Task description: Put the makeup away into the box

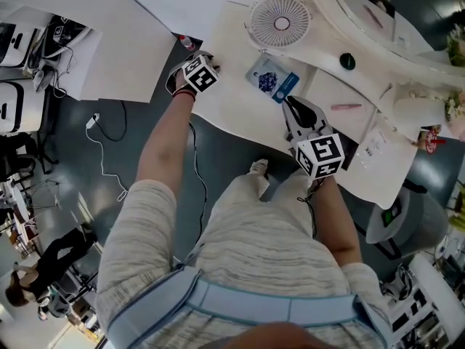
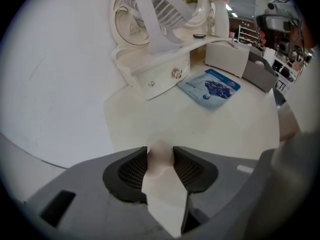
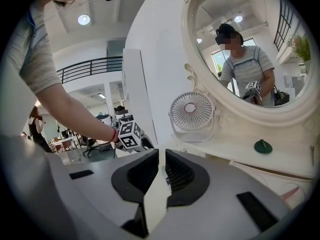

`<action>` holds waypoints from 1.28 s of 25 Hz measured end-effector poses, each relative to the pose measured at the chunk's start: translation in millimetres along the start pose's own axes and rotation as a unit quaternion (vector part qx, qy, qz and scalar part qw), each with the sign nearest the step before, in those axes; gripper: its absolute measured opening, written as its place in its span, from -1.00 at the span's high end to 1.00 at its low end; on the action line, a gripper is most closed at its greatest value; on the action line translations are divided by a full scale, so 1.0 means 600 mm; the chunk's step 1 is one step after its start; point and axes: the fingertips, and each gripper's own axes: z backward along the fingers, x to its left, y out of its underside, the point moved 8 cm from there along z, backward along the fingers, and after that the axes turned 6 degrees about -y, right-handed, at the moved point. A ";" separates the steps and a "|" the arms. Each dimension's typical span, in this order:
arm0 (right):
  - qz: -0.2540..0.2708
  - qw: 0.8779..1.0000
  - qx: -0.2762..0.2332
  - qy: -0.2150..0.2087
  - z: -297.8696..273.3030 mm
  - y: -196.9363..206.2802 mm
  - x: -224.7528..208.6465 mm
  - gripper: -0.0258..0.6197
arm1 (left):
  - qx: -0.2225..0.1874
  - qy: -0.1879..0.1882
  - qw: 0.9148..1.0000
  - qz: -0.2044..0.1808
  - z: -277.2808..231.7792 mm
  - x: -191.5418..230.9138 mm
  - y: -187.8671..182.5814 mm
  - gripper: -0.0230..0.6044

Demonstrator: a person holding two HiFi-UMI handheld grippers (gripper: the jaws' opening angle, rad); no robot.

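My left gripper [image 1: 211, 63] [image 2: 160, 154] points steeply down at the left end of the white vanity table [image 1: 236, 118]. It is shut on a small pale pink makeup item [image 2: 160, 153] that fills the gap between the pads. My right gripper [image 1: 289, 102] [image 3: 162, 159] hovers over the table's front edge, jaws drawn to a thin slit with nothing between them. A blue packet [image 1: 270, 81] [image 2: 210, 87] lies flat between the two grippers. A pink stick [image 1: 346, 107] lies further right. A white box [image 2: 227, 58] stands beyond the packet.
A small white fan [image 1: 280, 22] [image 3: 191, 111] stands on the raised shelf under the oval mirror [image 3: 250, 49]. A dark green cone [image 1: 348, 61] [image 3: 263, 146] sits on that shelf. A drawer with a crystal knob [image 2: 176, 73] faces the left gripper. Cables cross the floor [image 1: 109, 166] at the left.
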 end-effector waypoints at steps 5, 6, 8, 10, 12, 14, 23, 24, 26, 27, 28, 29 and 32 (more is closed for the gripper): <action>0.001 1.000 -0.005 0.014 0.025 0.000 -0.003 0.88 | -0.025 -0.015 1.000 0.009 0.017 -0.003 -0.006 0.40; 0.001 1.000 -0.007 0.017 0.029 0.000 -0.003 0.88 | -0.033 -0.014 0.999 0.010 0.023 -0.007 -0.012 0.40; 0.001 1.000 -0.010 0.023 0.038 0.000 -0.002 0.88 | -0.055 -0.014 0.998 0.008 0.037 -0.017 -0.027 0.41; 0.000 1.000 -0.013 0.026 0.046 0.001 0.000 0.88 | -0.079 -0.013 0.997 0.006 0.051 -0.030 -0.044 0.41; 0.000 0.999 -0.015 0.029 0.054 0.001 0.001 0.88 | -0.102 -0.009 0.995 0.008 0.066 -0.045 -0.061 0.41; 0.000 0.999 -0.018 0.033 0.062 0.001 0.003 0.88 | -0.127 -0.004 0.992 0.011 0.083 -0.062 -0.079 0.41; -0.004 0.998 -0.032 0.063 0.122 0.003 -0.003 0.88 | -0.222 0.028 0.975 -0.001 0.161 -0.147 -0.159 0.41; -0.005 0.997 -0.034 0.067 0.130 0.003 -0.004 0.88 | -0.231 0.032 0.972 -0.003 0.169 -0.157 -0.169 0.41; -0.007 0.996 -0.038 0.076 0.144 0.005 -0.004 0.88 | -0.247 0.039 0.968 -0.007 0.185 -0.176 -0.186 0.41; -0.008 0.996 -0.039 0.080 0.151 0.005 -0.003 0.88 | -0.254 0.042 0.966 -0.008 0.193 -0.185 -0.194 0.41; -0.009 0.996 -0.041 0.084 0.158 0.006 -0.003 0.88 | -0.261 0.046 0.964 -0.010 0.200 -0.194 -0.201 0.41; -0.009 0.995 -0.042 0.089 0.165 0.007 -0.004 0.88 | -0.266 0.050 0.963 -0.012 0.206 -0.203 -0.209 0.41; -0.010 0.994 -0.047 0.101 0.186 0.009 -0.009 0.88 | -0.281 0.063 0.957 -0.020 0.225 -0.233 -0.233 0.41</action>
